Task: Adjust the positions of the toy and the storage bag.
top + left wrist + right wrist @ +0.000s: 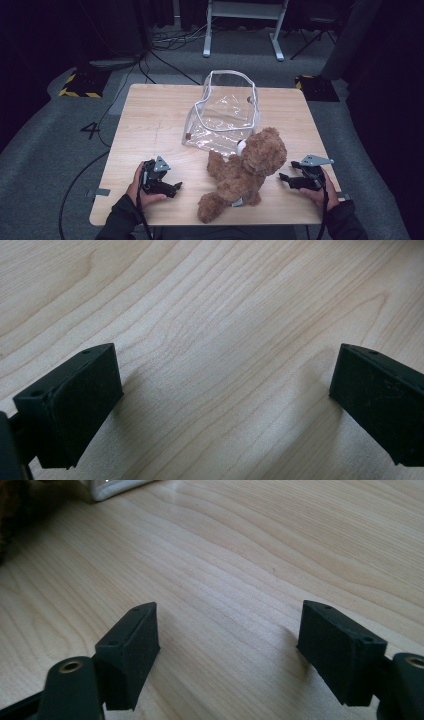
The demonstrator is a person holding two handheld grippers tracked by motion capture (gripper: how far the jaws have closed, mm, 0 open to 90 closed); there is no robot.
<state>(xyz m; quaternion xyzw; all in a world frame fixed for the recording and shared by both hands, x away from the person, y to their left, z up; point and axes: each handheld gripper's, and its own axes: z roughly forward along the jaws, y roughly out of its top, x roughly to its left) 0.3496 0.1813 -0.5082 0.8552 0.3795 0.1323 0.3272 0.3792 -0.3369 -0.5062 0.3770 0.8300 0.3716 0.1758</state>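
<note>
A brown teddy bear [245,172] lies on the wooden table [150,125] near its front edge, head toward the back right. Behind it lies a clear plastic bag [222,115] with white trim, its mouth facing the far side. My left gripper [176,187] rests on the table left of the bear, open, with bare wood between its jaws [225,385]. On the bear's right, my right gripper [283,178] sits low on the table, also open over bare wood [227,630]. A dark edge of the bear [12,510] shows at the top left of the right gripper view.
A white table frame [245,25] and cables stand on the grey floor beyond the table. Yellow-black striped bases [80,85] sit at both far corners. Bare wood lies along the table's left side.
</note>
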